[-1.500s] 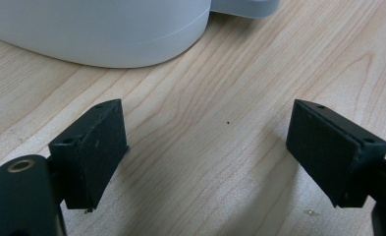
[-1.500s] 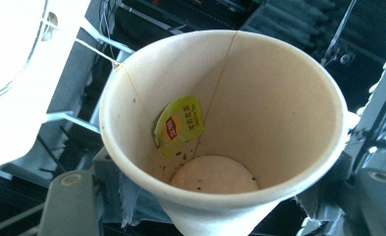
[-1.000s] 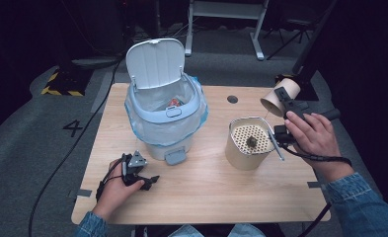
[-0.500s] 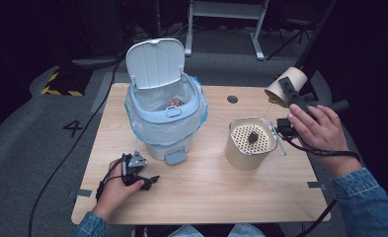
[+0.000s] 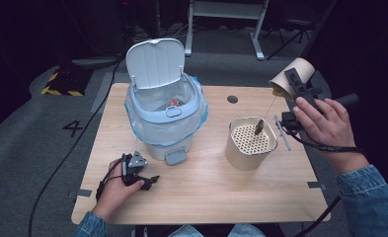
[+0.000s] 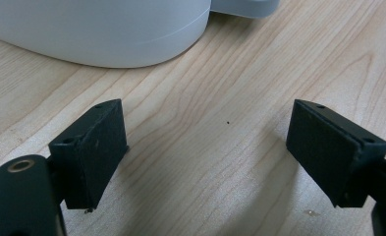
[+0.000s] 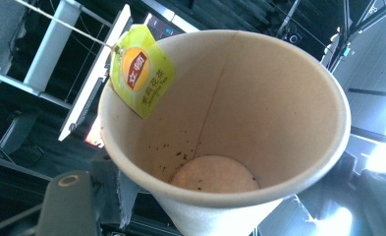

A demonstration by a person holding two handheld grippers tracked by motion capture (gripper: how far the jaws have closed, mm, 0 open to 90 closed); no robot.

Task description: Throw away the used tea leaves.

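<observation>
The right gripper (image 5: 296, 85), at about two o'clock over the far right edge of the wooden table (image 5: 206, 197), pinches a tan paper cup (image 5: 291, 75) by its wall and holds it tipped on its side in the air, mouth turned toward nine o'clock. In the right gripper view the cup (image 7: 259, 123) is empty apart from dark specks of tea on its inner wall and base, and a yellow-green tea-bag tag (image 7: 140, 70) is stuck at its rim at about ten o'clock. From the cup a thin string (image 5: 266, 109) runs down to a dark tea bag (image 5: 258, 127), which hangs just above or touching the perforated top of a beige strainer container (image 5: 251, 143); I cannot tell which. That container stands on the table at about four o'clock from the bin.

A pale blue pedal bin (image 5: 164, 113) with its lid up and a clear liner stands left of centre, some rubbish inside it.

The left gripper (image 5: 141, 174) rests low at seven o'clock, near the bin's pedal (image 5: 174, 157). In the left gripper view its jaws are spread wide over bare wood, nothing between them, with the bin's base (image 6: 107, 29) at twelve o'clock.
</observation>
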